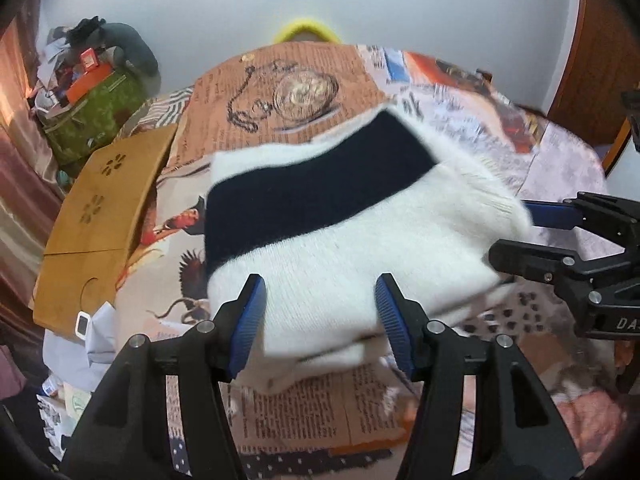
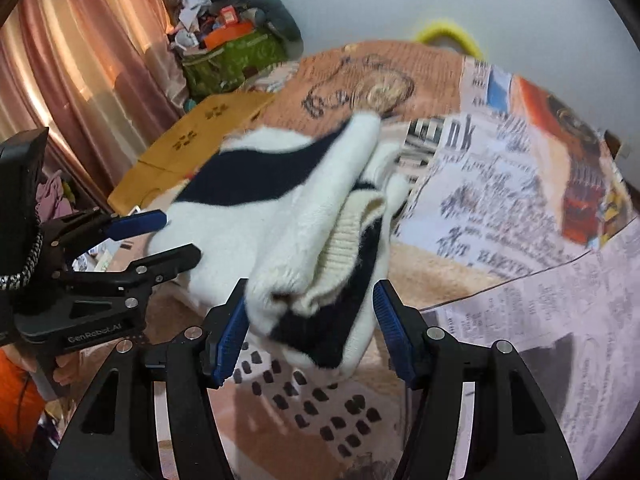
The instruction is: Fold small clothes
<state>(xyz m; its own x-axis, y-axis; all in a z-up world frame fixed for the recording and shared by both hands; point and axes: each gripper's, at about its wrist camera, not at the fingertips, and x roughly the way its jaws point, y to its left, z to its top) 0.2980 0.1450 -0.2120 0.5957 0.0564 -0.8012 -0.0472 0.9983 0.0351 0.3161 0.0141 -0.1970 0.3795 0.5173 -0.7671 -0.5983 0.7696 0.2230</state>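
Observation:
A folded white knit sweater (image 1: 340,220) with a wide navy band rests on the printed tablecloth (image 1: 288,412). Its near corner fills the gap between the blue pads of my left gripper (image 1: 320,312), which press on its sides. At the right edge of this view, my right gripper (image 1: 516,232) straddles the sweater's far corner. In the right wrist view, the sweater's layered end (image 2: 320,280), with a ribbed hem and navy folds, sits squeezed between my right gripper (image 2: 310,312). My left gripper (image 2: 178,236) holds the sweater's other side at left.
A wooden board (image 1: 104,208) with flower cut-outs lies on the table's left side, with a small white device (image 1: 82,324) at its near end. A green bag (image 1: 100,108) piled with clutter stands behind it. Pink curtains (image 2: 80,60) hang at left, and a yellow object (image 1: 306,28) shows beyond the far edge.

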